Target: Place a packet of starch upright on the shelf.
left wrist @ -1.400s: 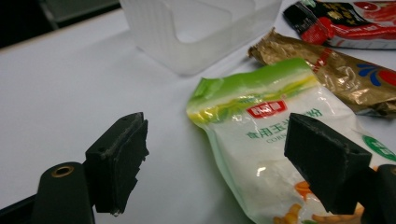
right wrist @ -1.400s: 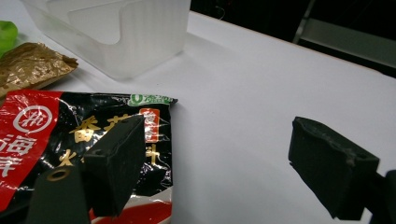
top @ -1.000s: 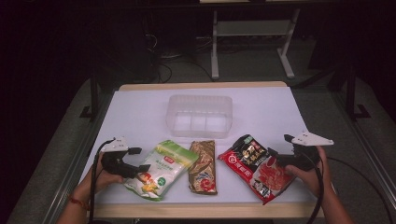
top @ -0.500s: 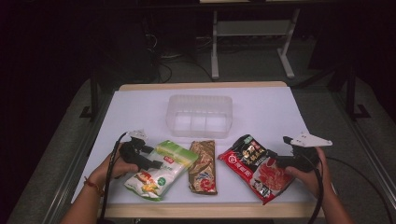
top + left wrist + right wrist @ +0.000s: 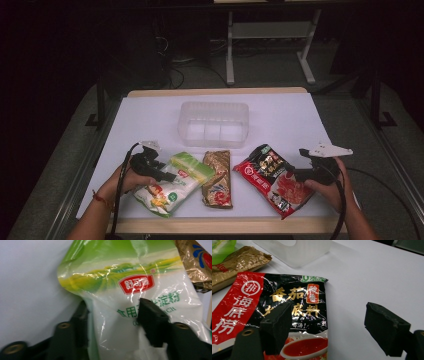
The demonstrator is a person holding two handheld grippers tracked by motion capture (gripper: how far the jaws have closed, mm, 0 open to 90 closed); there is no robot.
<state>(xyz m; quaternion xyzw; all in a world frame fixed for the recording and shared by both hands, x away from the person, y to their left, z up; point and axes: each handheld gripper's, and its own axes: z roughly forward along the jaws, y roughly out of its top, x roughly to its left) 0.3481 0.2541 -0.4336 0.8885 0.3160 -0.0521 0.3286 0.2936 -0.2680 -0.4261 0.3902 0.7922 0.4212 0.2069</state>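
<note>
A green-and-white starch bag (image 5: 172, 187) (image 5: 140, 267) lies at the front left of the white table (image 5: 280, 115). My left gripper (image 5: 162, 175) (image 5: 112, 312) has just been closing and now pinches the bag's left side, one jaw at its edge and the other on top of it. A red-and-black soup-base packet (image 5: 272, 177) (image 5: 287, 295) lies at the front right. My right gripper (image 5: 295, 172) (image 5: 329, 317) stands open at that packet's right edge, one jaw over the packet and the other over bare table.
A gold-brown packet (image 5: 217, 177) (image 5: 234, 262) lies between the two bags. A clear plastic container (image 5: 213, 123) (image 5: 294, 250) stands behind them at mid-table. Dark floor and a white stand (image 5: 270, 45) lie beyond the far edge.
My left gripper moved right from the bare table onto the green-and-white bag and closed on its side. The right gripper has stayed where it was.
</note>
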